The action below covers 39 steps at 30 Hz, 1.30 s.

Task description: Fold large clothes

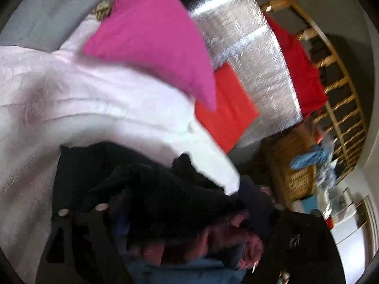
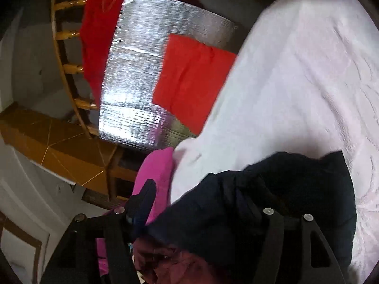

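Garments: two red [image 2: 191,80], one magenta [image 1: 151,37], one dark [image 2: 272,203]

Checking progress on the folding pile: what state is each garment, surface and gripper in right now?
Flat red-orange cloth: folded, flat on the mat.
Silver quilted foil mat: spread out.
Pale pink fabric: rumpled.
Magenta cloth: loose, unfolded.
Dark navy garment: bunched between the jaws.
Right gripper: jaws apart.
Left gripper: mostly hidden.

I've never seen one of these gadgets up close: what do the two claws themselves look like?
Both are matte black. The right claw has flat, strut-like fingers with triangular cut-outs, joined by round silver pins. The left claw shows the same silver pins on black links, mostly hidden by dark cloth. No cables or sleeves show.
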Each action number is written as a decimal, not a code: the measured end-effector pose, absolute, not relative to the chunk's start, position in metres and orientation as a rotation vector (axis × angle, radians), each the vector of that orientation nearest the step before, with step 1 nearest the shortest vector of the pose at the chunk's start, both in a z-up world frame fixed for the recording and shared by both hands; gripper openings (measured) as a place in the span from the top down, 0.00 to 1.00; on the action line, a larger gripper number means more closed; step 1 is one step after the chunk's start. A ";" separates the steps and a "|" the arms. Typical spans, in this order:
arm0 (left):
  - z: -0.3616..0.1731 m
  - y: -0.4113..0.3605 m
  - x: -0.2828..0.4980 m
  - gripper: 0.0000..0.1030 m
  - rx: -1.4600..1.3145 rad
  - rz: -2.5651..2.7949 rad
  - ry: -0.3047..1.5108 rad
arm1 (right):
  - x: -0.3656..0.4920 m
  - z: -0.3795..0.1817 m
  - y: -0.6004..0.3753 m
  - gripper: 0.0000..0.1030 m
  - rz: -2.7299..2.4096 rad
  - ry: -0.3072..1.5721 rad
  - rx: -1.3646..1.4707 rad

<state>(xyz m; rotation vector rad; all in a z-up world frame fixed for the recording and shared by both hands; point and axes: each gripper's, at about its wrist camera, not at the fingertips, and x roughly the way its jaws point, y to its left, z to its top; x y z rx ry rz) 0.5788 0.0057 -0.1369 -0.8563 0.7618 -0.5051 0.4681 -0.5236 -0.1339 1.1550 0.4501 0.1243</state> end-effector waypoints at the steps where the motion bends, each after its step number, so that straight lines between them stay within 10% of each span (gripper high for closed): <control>1: -0.132 0.008 0.576 0.15 -0.855 -0.490 0.735 | 0.467 -0.129 -0.520 0.32 0.120 0.448 1.128; 13: -0.104 0.023 0.531 0.14 -0.820 -0.462 0.658 | 0.431 -0.074 -0.486 0.28 0.114 0.373 0.847; 18: -0.124 0.002 0.522 0.14 -0.609 -0.260 0.826 | 0.451 -0.098 -0.436 0.58 0.169 0.636 0.682; 26: -0.191 0.003 0.531 0.09 -0.427 -0.034 1.064 | 0.486 -0.152 -0.393 0.63 0.032 0.893 0.548; 39: -0.137 0.003 0.542 0.09 -0.449 -0.168 0.869 | 0.492 -0.112 -0.390 0.61 0.174 0.750 0.627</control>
